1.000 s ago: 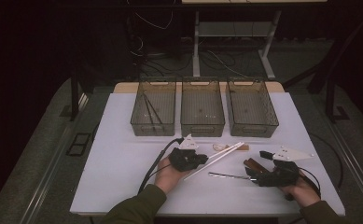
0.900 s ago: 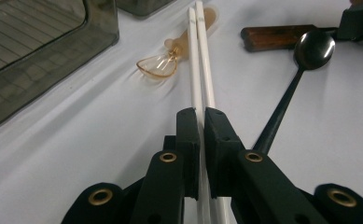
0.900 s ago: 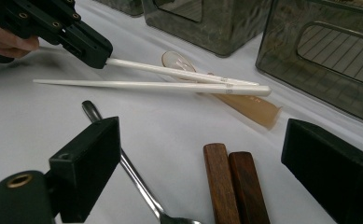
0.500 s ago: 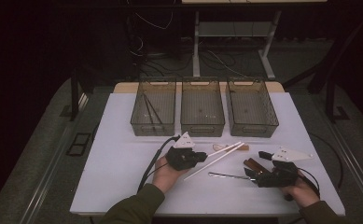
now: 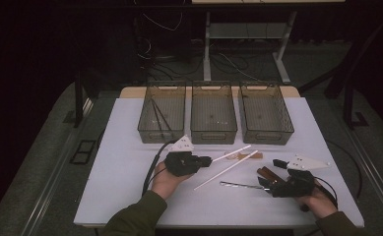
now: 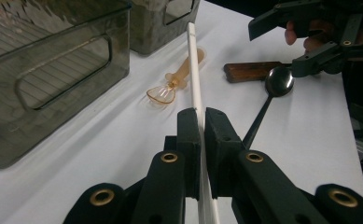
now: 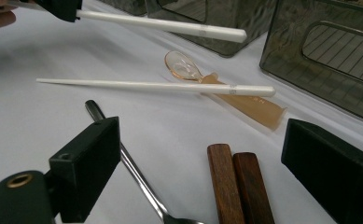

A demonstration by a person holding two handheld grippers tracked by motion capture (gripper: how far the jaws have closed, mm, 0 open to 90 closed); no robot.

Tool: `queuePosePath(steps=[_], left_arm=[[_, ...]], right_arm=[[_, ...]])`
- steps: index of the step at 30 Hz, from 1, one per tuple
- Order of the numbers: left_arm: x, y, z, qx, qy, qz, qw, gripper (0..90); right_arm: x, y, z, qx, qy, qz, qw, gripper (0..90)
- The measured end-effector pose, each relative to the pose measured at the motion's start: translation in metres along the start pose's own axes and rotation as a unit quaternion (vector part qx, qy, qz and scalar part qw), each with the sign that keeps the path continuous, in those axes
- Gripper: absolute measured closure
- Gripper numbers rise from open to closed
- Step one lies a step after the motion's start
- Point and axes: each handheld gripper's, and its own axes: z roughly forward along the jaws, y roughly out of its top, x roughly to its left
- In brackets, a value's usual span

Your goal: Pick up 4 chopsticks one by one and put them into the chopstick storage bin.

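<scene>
Left tongs [image 6: 201,135], centre of the high view, clamped on a white chopstick [image 6: 193,60] raised off the bench [image 5: 120,172]. Second chopstick [image 7: 156,86] lies mid-frame over an amber spoon [image 7: 226,93]. Right tongs [image 7: 202,172], lower right, gape wide above a metal spoon [image 5: 238,185] and wooden handles [image 7: 235,186].
</scene>
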Motion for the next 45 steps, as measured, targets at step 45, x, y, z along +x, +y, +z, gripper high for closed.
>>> queuePosePath(steps=[45], left_arm=[[0.062,-0.008,-0.111,-0.083,0.135,-0.054,0.9859,84.8]], right_arm=[[0.000,0.000,-0.001,-0.002,0.000,-0.001,1.0000,11.8]])
